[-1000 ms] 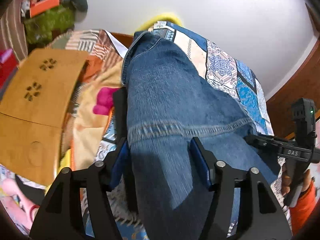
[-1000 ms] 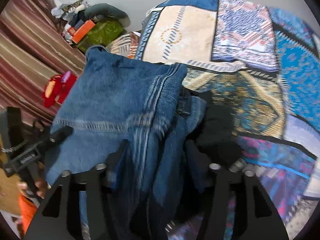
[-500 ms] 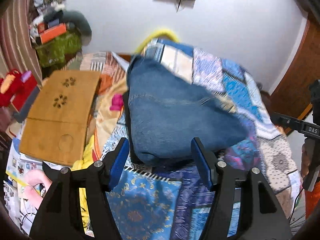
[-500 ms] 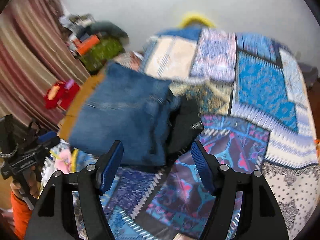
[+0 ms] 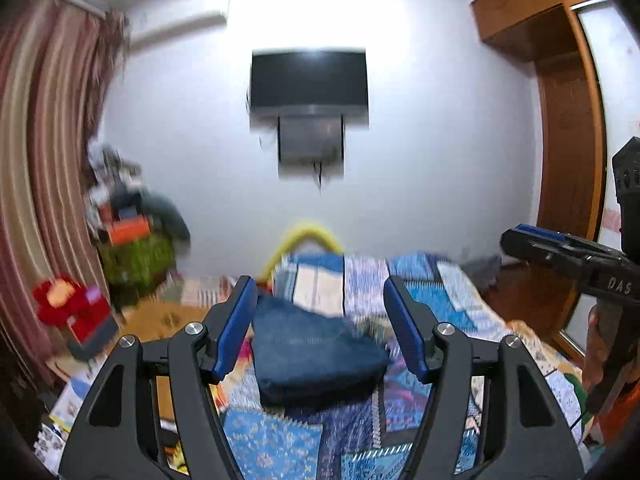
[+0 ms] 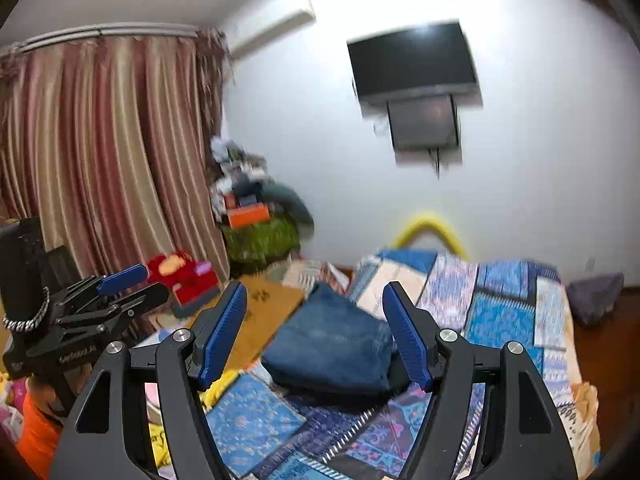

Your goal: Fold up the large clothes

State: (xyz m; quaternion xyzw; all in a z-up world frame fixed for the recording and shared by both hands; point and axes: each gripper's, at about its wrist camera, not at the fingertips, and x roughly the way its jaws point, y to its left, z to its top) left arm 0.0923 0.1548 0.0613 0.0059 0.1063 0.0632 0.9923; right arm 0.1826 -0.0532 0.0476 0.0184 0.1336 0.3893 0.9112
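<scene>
The blue jeans (image 5: 312,348) lie folded in a compact stack on the patchwork bedspread (image 5: 436,292), seen also in the right wrist view (image 6: 332,344). My left gripper (image 5: 320,320) is open and empty, raised well above and back from the jeans. My right gripper (image 6: 316,320) is open and empty too, also held high and back. The right gripper shows at the right edge of the left wrist view (image 5: 560,248); the left gripper shows at the left of the right wrist view (image 6: 100,300).
A wooden lap table (image 6: 264,320) lies left of the jeans. A red toy (image 6: 180,276) and a cluttered pile (image 6: 256,224) stand by the curtain (image 6: 100,160). A TV (image 5: 308,80) hangs on the far wall. A wooden wardrobe (image 5: 568,160) stands at the right.
Both grippers let go of the jeans and pulled up and back from the bed. The views now tilt up to the wall. The jeans stay folded on the bed.
</scene>
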